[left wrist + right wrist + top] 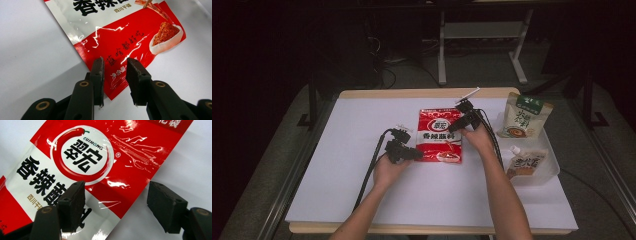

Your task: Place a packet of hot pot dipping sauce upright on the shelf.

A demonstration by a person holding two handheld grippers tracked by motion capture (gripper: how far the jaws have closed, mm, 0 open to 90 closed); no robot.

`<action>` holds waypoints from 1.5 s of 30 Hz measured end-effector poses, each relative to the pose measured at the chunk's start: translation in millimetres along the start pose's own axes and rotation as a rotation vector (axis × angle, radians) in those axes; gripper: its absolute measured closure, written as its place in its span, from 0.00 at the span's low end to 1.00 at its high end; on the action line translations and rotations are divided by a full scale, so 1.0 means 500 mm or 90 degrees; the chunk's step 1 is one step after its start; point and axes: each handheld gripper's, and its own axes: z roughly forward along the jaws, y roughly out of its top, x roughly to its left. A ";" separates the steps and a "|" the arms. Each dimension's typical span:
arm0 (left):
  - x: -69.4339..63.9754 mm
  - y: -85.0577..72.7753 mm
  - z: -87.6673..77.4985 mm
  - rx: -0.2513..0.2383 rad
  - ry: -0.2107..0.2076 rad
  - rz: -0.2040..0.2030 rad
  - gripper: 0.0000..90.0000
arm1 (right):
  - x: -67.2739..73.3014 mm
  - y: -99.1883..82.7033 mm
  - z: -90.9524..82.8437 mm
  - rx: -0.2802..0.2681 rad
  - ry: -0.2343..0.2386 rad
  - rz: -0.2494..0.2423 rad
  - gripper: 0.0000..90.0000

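Observation:
A red and white seasoning packet [439,135] lies flat on the white table cover. My left gripper [414,154] is at its near left corner. In the left gripper view the jaws of that gripper [114,75] stand apart on either side of the packet's [125,37] red corner, and the pads do not press on it. My right gripper [456,126] hovers at the packet's upper right edge. In the right gripper view this gripper [115,202] is wide open, with one finger over the packet [87,162] and the other over bare table.
A clear tray [552,170] at the right holds a standing green and white pouch [524,116] and a spouted pouch [524,162] lying down. The white cover [412,195] spreads toward the front edge. Cables trail from both grippers.

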 end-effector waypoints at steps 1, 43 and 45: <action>0.000 0.000 0.000 0.001 0.000 0.001 0.75 | 0.000 0.000 0.001 0.001 0.004 0.005 0.34; -0.001 0.003 0.001 0.003 -0.003 0.001 0.66 | 0.010 0.001 -0.038 -0.012 0.060 -0.044 1.00; 0.000 0.002 -0.001 -0.005 -0.005 0.002 0.64 | 0.012 0.002 -0.046 -0.019 0.060 -0.050 1.00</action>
